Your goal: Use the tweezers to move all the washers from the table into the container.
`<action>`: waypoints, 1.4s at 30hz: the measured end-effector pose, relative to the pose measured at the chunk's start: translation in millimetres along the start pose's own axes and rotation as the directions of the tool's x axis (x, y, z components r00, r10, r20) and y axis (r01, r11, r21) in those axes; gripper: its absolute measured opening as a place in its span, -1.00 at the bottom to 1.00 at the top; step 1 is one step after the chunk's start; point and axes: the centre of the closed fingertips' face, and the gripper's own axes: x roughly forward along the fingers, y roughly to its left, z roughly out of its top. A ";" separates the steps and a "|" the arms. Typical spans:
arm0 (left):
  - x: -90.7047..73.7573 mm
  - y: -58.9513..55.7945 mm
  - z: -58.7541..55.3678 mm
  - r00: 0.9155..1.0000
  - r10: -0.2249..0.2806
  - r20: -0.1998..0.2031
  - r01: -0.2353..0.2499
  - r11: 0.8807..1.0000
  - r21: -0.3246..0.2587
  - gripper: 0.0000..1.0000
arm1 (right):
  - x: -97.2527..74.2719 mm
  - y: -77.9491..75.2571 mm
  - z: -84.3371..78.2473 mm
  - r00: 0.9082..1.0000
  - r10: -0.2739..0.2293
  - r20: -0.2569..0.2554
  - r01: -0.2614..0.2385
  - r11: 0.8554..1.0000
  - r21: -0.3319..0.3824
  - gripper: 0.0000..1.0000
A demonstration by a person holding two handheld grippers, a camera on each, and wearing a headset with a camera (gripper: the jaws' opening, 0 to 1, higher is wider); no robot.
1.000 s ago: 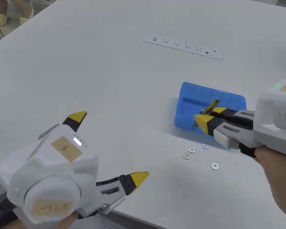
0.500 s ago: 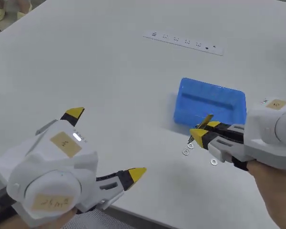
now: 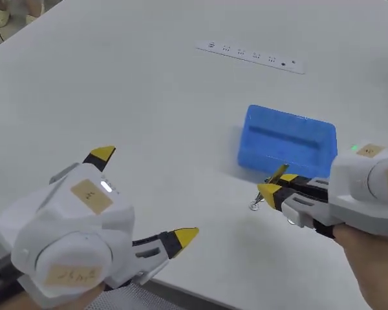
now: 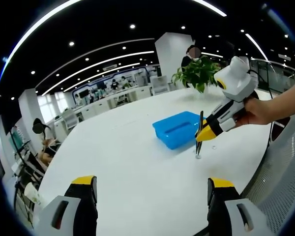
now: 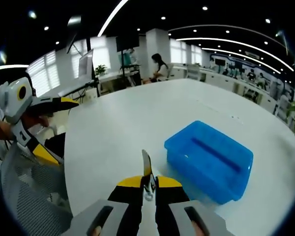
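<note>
The right gripper (image 5: 148, 184) is seen with its yellow-tipped jaws pressed together on the tweezers (image 5: 146, 167), which are pointed out over the white table (image 5: 113, 123). The blue container (image 5: 209, 160) is set on the table just to the right of the tweezers. At the far left, the left gripper (image 5: 54, 128) is held with its jaws spread wide.

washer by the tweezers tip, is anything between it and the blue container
Nothing visible. The washer lies on bare table just short of the container, and the strip between them is open. The tweezers, clamped in the right gripper, point down at the washer from above.
</note>
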 end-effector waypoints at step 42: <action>-0.9 1.8 -0.8 1.000 0.009 0.001 -0.009 1.000 0.003 0.88 | -13.3 0.8 1.8 1.000 -0.013 -0.024 0.013 1.000 -0.012 -0.95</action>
